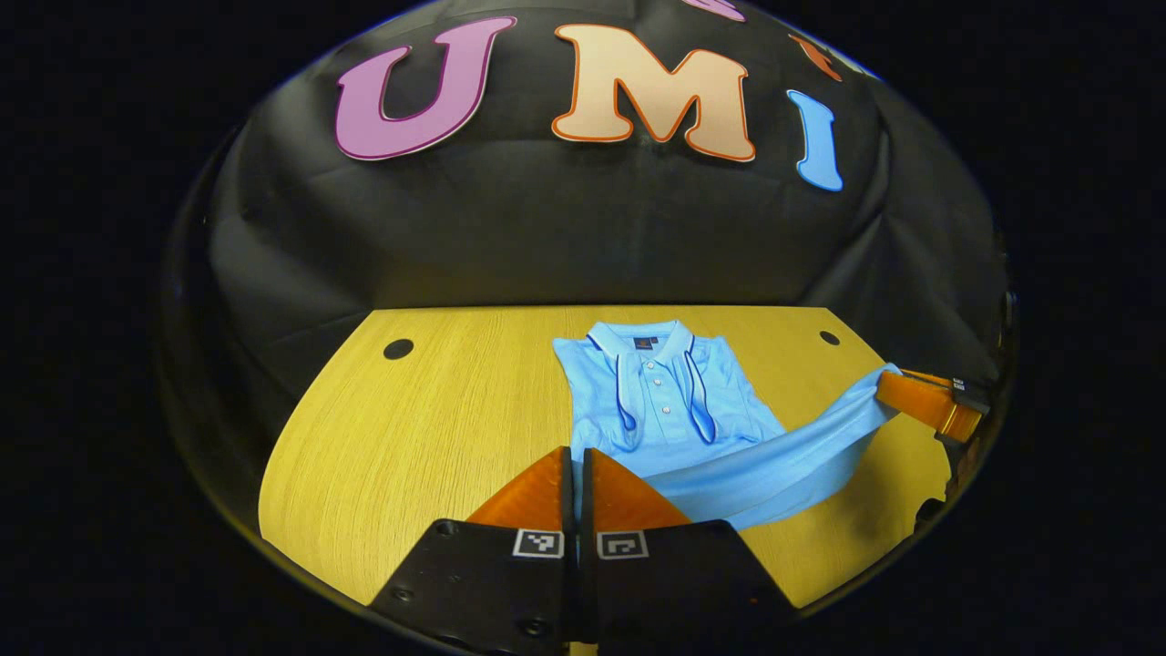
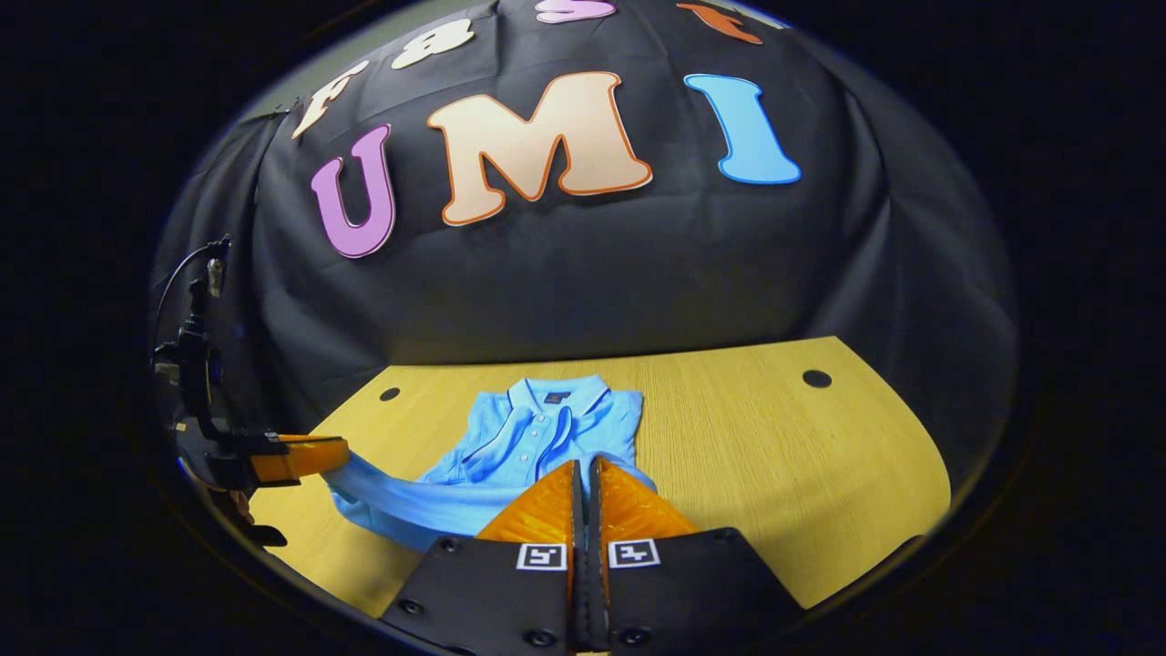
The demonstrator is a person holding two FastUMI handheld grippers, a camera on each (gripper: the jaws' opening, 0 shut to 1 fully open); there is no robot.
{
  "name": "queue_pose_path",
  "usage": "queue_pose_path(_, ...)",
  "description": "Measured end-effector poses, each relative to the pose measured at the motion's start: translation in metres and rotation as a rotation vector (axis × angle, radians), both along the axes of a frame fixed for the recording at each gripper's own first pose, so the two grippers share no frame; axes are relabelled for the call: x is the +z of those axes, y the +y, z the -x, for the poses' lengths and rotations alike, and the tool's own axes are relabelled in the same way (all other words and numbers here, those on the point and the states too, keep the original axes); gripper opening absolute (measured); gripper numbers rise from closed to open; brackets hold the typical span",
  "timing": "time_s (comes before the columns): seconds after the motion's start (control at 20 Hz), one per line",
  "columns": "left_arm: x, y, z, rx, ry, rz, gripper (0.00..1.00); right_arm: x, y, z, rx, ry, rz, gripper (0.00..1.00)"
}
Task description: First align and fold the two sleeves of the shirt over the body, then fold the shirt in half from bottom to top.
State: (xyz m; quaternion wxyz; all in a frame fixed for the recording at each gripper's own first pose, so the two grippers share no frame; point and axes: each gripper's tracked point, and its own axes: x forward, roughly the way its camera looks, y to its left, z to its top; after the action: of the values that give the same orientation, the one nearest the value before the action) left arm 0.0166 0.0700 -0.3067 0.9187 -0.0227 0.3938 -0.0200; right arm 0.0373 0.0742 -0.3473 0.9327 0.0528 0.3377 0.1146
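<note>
1. The light blue polo shirt (image 1: 660, 396) lies on the yellow wood-grain table (image 1: 428, 428), collar (image 1: 642, 339) toward the black cloth wall, sleeves already folded over the body.
2. The left gripper (image 1: 577, 456) has its fingers pressed together on one bottom corner of the shirt — the fabric enters the narrow gap directly ahead of the tips.
3. The right gripper (image 2: 583, 466) is likewise closed, fingers nearly touching, on the other bottom corner.
4. In the left gripper view, the right gripper (image 1: 888, 383) appears at the far right, raised above the table.
5. The hem (image 1: 774, 456) hangs stretched between the two grippers — a lifted band in front of the flat upper body.
6. In the right gripper view, the left gripper (image 2: 339, 451) sits at the far left, level with the hem.
</note>
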Motion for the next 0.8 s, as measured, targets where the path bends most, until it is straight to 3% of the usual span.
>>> queue_pose_path(0.25,-0.015,0.003,-0.057,0.038,-0.035,0.029,0.0,-0.021,0.005,-0.058,-0.009,-0.031,-0.006,0.02)
queue_pose_path(0.8,-0.082,0.015,-0.162,0.093,-0.092,-0.012,0.0,-0.113,-0.002,-0.148,-0.064,-0.033,-0.007,0.02)
